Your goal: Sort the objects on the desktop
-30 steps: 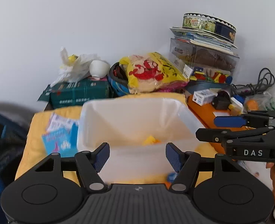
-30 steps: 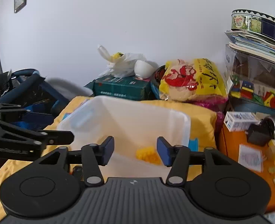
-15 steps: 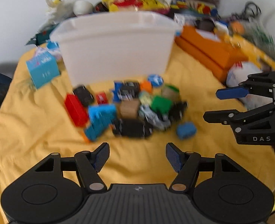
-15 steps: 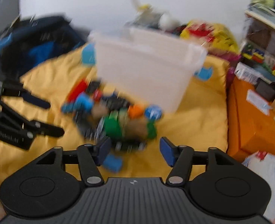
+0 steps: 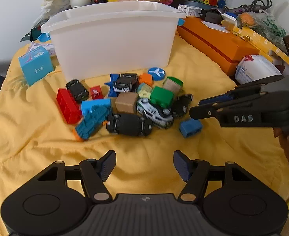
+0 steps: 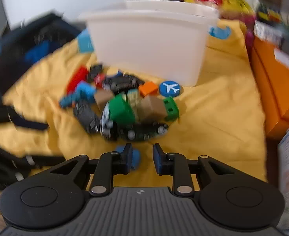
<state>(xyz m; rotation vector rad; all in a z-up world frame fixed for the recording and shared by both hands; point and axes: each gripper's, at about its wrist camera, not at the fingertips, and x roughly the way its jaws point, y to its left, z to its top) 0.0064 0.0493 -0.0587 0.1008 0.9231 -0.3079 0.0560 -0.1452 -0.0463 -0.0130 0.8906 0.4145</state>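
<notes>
Left wrist view: yellow cloth [image 5: 36, 137] all over the table, with a big white tub [image 5: 113, 39] standing on it at the back. Just in front of the tub, a heap of small toys, touching each other. In the heap: a red brick [image 5: 68, 106], a light blue brick [image 5: 95, 104], a tan cube [image 5: 126, 103], a green block [image 5: 162, 96], an orange block [image 5: 145, 78], a round blue plane badge [image 5: 156, 71]. Also little cars: a black car [image 5: 128, 124] at the front, a white car [image 5: 155, 113] beside it, a dark car [image 5: 77, 90] next to the red brick. A bit apart on the right of the heap, one small blue block [image 5: 190, 127] on the cloth. Left of the tub, a blue box [image 5: 35, 66]. On the right side, a long orange box [image 5: 219, 43].

Left gripper [image 5: 144, 165] low over the bare cloth, jaws spread wide, nothing between them. Heap well ahead of its tips.

Right gripper [image 5: 195, 108] coming in from the right in this view, tips just above the small blue block.

Right wrist view, blurry: right gripper [image 6: 142, 157] jaws closing, a narrow gap left, only cloth seen in the gap. Small blue block [image 6: 135, 158] peeking out by the left pad, mostly hidden behind it. Cannot tell if touching. Heap of toys just past the tips, tub behind the heap.
</notes>
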